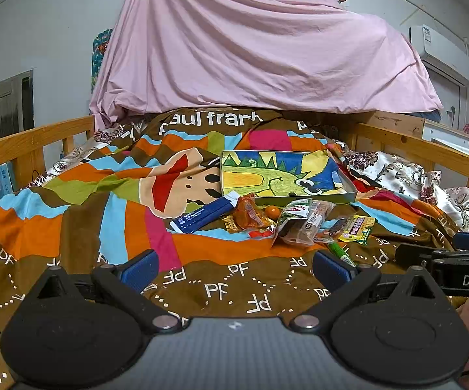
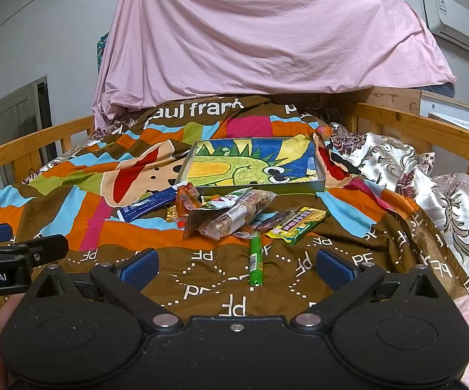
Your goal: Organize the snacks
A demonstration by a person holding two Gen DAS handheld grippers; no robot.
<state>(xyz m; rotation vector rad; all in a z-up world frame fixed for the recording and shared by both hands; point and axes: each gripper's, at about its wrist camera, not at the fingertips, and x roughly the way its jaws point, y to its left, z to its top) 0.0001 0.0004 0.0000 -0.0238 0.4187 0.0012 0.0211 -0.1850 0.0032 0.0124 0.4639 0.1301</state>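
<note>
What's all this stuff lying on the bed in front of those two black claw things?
Tray: one, grey rim, dinosaur drawing inside, mid-bed.
Blue packet: one, left of pile.
Orange packet: one, beside blue.
Clear wrapped snack: one, pile centre.
Yellow packet: one, right of pile.
Green stick: one, nearest.
Small orange fruit: one, below tray.
Blanket: one, multicoloured.
Pink sheet: one, behind.
Left gripper: open.
Right gripper: open.
</note>
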